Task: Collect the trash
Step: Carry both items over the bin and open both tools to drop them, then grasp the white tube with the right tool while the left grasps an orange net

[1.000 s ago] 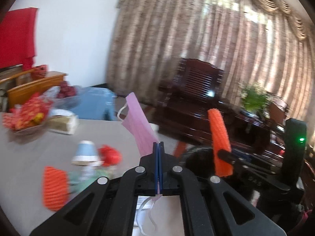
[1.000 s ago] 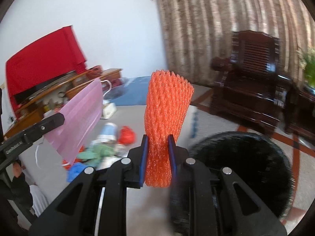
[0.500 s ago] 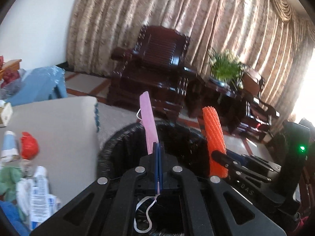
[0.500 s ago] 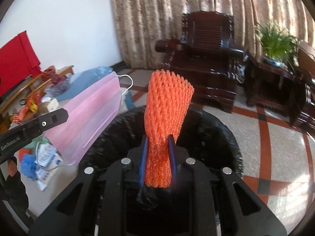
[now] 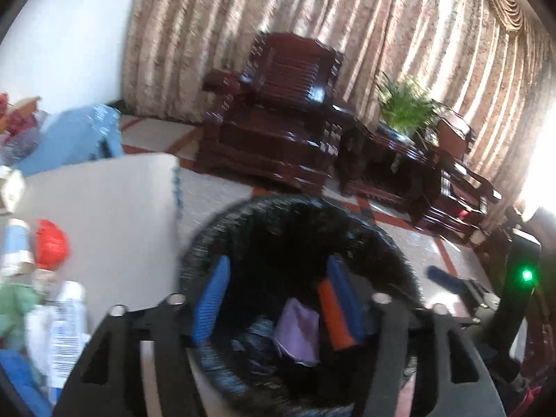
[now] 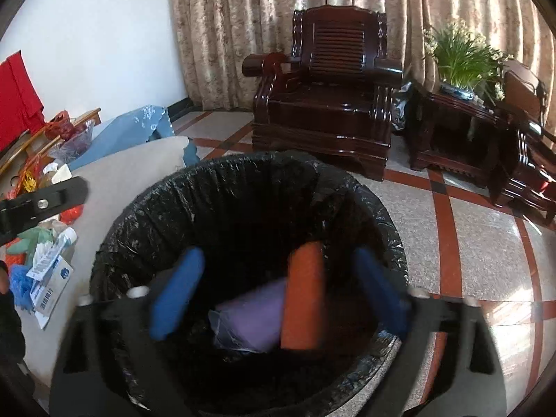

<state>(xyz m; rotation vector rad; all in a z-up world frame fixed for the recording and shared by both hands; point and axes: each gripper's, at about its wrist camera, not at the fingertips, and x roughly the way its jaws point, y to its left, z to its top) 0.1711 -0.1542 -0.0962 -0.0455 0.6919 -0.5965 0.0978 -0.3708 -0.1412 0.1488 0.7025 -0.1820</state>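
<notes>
You had just opened both jaws over the black-lined round trash bin: the pink face mask and orange foam net sleeve were dropping inside. Next, you should return to the litter on the grey worktop.

Daylight glows through the curtains, blowing out white at the left view's right edge. The floor glares. The bin interior is dark. The left view is motion-smeared; fisheye bending and black corners frame both.
</notes>
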